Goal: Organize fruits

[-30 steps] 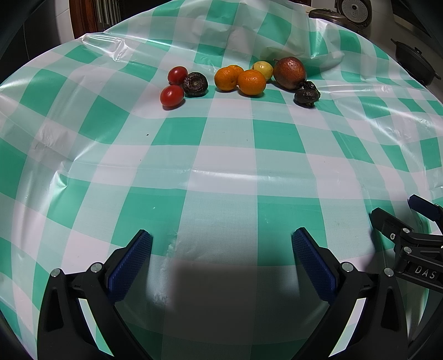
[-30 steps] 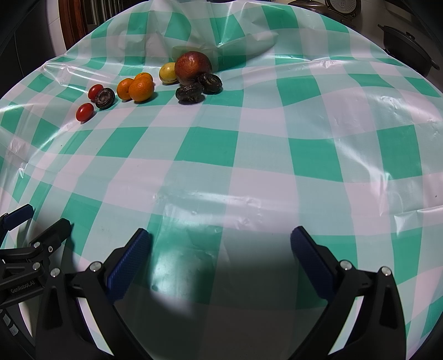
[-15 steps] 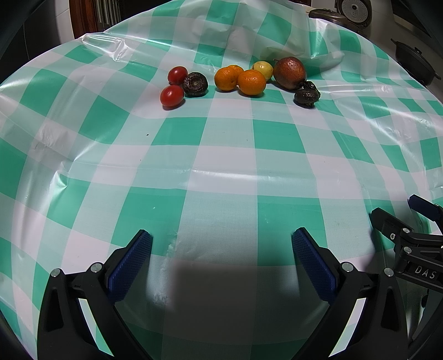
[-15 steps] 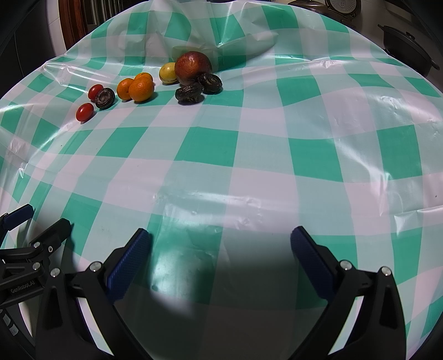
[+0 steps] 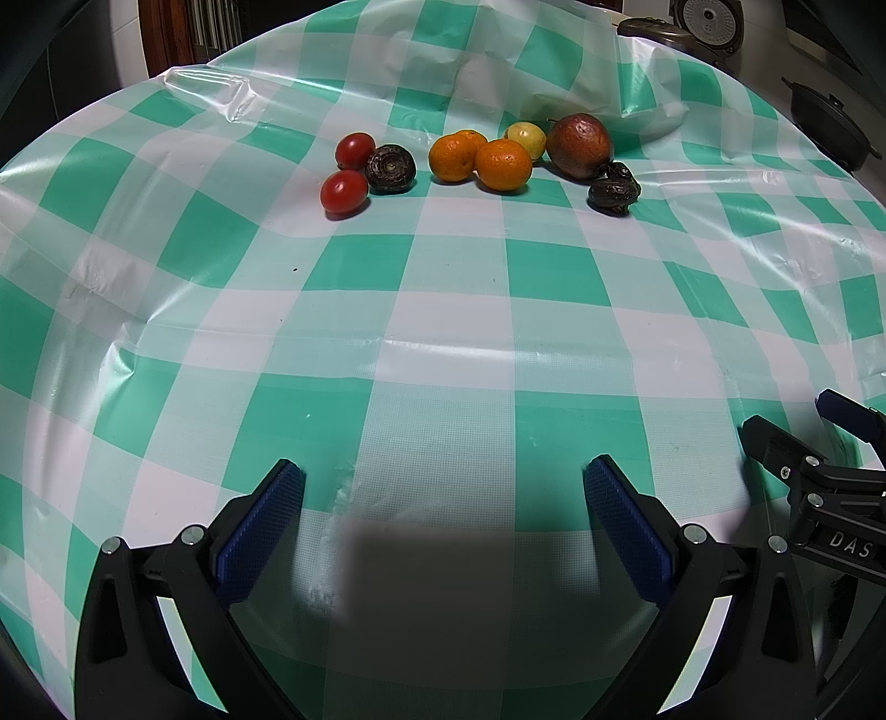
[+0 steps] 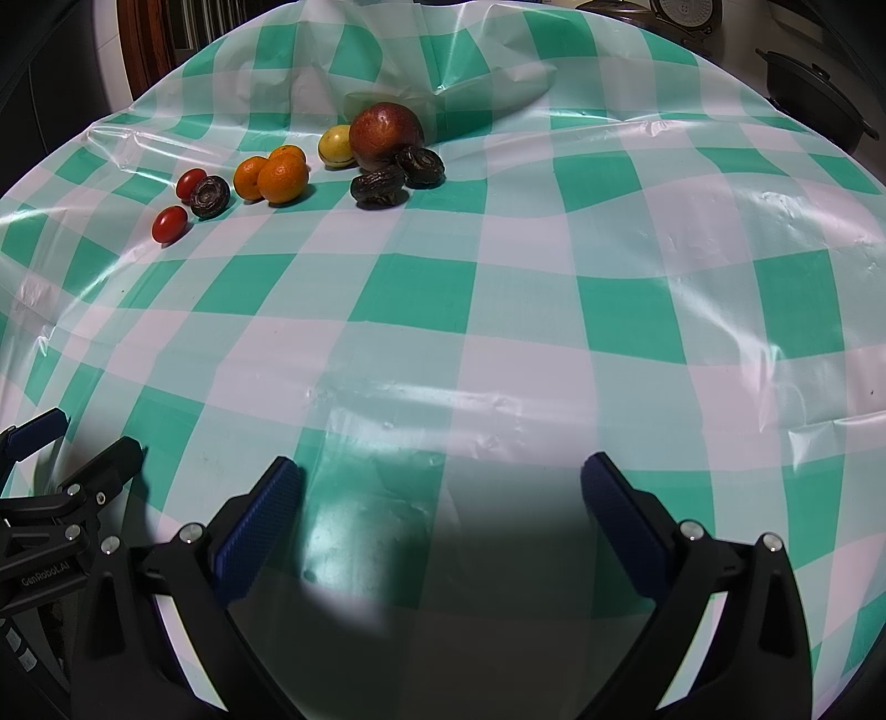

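Far across the checked tablecloth [image 5: 443, 288] lies a row of fruit: two red tomatoes [image 5: 344, 191], a dark wrinkled fruit [image 5: 391, 168], two oranges [image 5: 503, 164], a yellow fruit [image 5: 525, 137], a large red fruit [image 5: 579, 145] and two more dark wrinkled fruits [image 5: 612, 195]. The right wrist view shows the same row, with the tomatoes [image 6: 169, 223], oranges [image 6: 282, 176] and large red fruit [image 6: 386, 134]. My left gripper [image 5: 443, 487] is open and holds nothing, well short of the fruit. My right gripper [image 6: 440, 482] is open too, low over the near cloth.
A black pan [image 5: 828, 124] and a rice cooker [image 5: 706, 22] stand beyond the table's far right edge. The cloth is wrinkled and raised behind the fruit. Each gripper shows at the edge of the other's view, close beside it.
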Tool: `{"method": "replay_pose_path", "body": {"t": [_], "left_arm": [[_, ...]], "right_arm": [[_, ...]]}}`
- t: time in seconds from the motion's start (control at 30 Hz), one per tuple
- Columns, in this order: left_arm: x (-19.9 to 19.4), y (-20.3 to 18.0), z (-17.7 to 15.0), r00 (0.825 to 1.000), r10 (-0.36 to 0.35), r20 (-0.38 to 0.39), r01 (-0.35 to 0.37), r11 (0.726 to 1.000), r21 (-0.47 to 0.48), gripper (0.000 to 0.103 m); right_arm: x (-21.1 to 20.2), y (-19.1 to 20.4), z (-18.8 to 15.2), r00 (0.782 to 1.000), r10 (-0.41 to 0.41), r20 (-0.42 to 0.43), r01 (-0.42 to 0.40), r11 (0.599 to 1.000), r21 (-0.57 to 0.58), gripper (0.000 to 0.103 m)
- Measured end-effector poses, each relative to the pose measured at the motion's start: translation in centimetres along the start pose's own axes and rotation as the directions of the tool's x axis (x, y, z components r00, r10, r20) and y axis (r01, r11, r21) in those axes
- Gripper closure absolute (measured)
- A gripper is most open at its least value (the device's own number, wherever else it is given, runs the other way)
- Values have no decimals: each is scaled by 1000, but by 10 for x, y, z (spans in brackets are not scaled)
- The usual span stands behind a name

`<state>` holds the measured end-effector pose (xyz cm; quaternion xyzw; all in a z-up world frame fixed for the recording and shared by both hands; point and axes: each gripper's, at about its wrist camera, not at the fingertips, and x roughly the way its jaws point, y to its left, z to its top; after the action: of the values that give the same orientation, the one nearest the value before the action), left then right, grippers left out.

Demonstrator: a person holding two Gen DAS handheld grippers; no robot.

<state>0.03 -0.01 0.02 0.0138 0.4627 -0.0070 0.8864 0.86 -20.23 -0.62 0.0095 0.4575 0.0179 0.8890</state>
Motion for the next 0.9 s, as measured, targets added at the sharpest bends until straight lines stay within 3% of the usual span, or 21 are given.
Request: {"method": "replay_pose_path", "body": {"t": [0.63,0.77,0.9], "left_arm": [[0,0,0,1000,1,0,-1,1000,-1,4],[0,0,0,1000,0,0,0,1000,0,4],[0,0,0,1000,-6,-8,6,1000,13,4]], "right_arm": [[1,-1,3,999,6,-31,-7,1000,-12,1],[8,-2,16,999,12,-36,-12,1000,-16,1],[22,4,45,1000,5,17,-4,999,-38,1]]}}
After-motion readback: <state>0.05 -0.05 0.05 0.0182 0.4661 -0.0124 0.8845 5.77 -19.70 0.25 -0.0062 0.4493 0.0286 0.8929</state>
